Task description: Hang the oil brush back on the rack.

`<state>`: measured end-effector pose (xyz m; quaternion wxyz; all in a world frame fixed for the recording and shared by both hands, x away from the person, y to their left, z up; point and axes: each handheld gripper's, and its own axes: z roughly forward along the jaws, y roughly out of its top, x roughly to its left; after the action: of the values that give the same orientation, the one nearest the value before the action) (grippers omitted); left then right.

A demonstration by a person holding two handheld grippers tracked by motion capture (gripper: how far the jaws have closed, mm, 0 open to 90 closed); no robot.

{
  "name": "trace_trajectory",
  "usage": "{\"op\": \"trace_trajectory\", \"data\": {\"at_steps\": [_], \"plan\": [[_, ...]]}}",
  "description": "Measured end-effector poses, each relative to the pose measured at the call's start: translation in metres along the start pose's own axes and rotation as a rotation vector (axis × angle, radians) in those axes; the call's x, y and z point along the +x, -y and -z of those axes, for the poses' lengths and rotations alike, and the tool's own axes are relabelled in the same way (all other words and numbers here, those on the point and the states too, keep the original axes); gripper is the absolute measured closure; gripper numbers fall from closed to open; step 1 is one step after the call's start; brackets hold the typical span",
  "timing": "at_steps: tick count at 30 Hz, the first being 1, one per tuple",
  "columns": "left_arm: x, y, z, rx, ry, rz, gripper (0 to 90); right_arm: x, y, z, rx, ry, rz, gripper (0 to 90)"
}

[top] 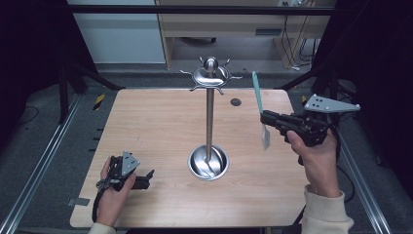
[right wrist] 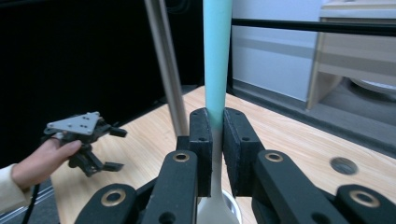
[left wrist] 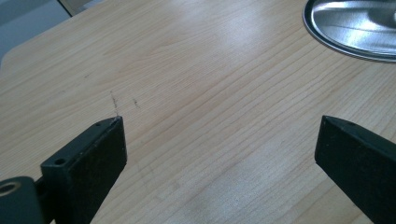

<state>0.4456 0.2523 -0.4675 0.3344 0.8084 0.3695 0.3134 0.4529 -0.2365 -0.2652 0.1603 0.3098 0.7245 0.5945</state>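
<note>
A steel utensil stand [top: 210, 112] rises from the table's middle, with a round dish base [top: 208, 163] [left wrist: 355, 28] and hooked arms around its top [top: 210, 74]. My right gripper [top: 265, 118] [right wrist: 217, 140] is shut on a spatula [top: 258, 105] [right wrist: 217, 60] with a teal handle pointing up and a pale blade hanging below the jaws; it is held in the air right of the stand's pole [right wrist: 166, 65]. My left gripper [top: 148, 175] [left wrist: 219, 140] rests low over the table at the front left, open, with bare wood between its jaws.
The wooden table [top: 156, 126] has a small round hole [top: 235, 102] [right wrist: 343, 164] near its far edge. Dark frame rails run along both sides. A wooden cabinet [top: 234, 24] and cables stand beyond the far end.
</note>
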Motion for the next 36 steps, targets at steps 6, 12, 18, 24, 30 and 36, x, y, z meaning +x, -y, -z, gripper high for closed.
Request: {"op": "trace_trajectory", "data": {"at_steps": [6,12,18,24,30,36], "plan": [[0.000,0.000,0.000,0.000,0.002,0.001,1.9,0.005,-0.002,-0.009,-0.008,-0.043,0.014,82.6],[0.000,0.000,0.000,0.002,0.003,-0.002,1.9,0.006,-0.002,-0.009,-0.014,-0.067,0.018,82.6],[-0.001,0.000,0.000,0.004,0.008,-0.002,2.1,0.007,-0.002,-0.013,-0.004,-0.075,0.016,82.5],[-0.001,0.000,-0.001,0.004,0.008,-0.003,2.1,0.008,-0.003,-0.015,0.002,-0.076,0.021,82.6],[-0.001,0.000,0.000,0.004,0.007,-0.003,2.1,0.008,-0.002,-0.019,0.013,-0.075,0.017,82.6],[-0.001,0.000,0.000,0.004,0.007,-0.003,2.1,0.009,0.000,-0.026,0.019,-0.082,0.014,82.5]]}}
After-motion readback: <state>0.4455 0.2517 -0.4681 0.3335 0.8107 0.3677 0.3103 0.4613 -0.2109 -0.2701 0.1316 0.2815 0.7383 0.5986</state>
